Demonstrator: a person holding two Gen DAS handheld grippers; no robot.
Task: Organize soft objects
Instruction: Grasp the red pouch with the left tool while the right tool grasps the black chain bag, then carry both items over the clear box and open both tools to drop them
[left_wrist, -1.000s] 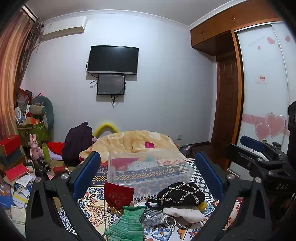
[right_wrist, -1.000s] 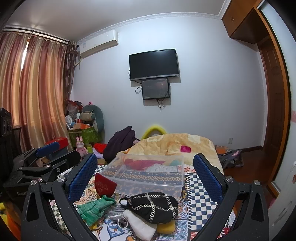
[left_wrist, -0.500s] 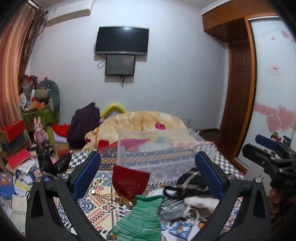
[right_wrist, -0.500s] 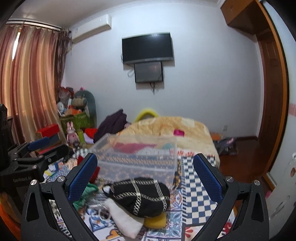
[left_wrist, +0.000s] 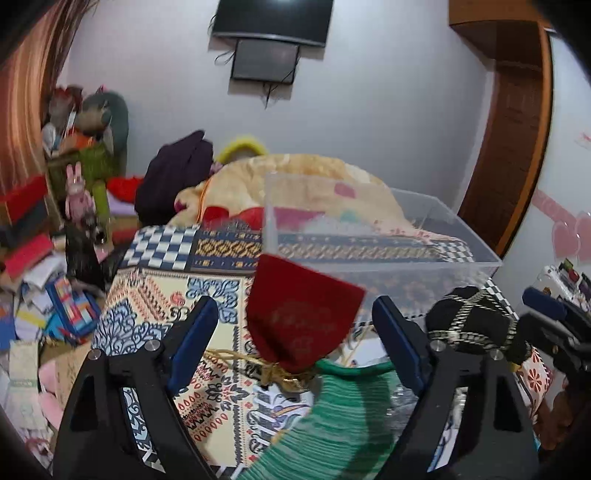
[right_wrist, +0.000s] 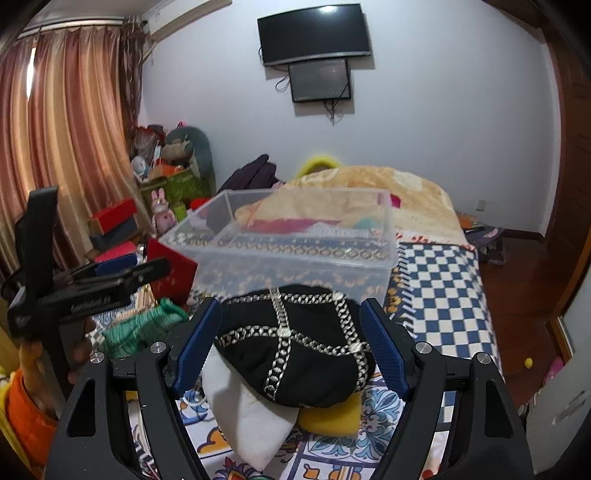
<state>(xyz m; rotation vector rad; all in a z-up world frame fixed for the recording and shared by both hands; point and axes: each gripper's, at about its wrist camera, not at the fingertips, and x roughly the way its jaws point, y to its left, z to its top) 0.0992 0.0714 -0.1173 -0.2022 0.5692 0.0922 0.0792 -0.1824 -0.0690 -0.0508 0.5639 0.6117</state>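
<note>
A red drawstring pouch stands on the patterned bed cover between the fingers of my open left gripper, with a green knit piece just below it. A black bag with silver chain trim lies between the fingers of my open right gripper, on top of a white cloth and a yellow sponge. The clear plastic bin stands just behind both; it also shows in the left wrist view. The black bag shows at right in the left wrist view.
A yellow quilt and dark clothing lie behind the bin. Boxes, papers and plush toys crowd the floor on the left. A wooden door and wardrobe are at right. A TV hangs on the far wall.
Both grippers have dropped lower and moved forward. The red pouch now sits between my left fingers and the black bag between my right fingers. Both jaws have narrowed.
</note>
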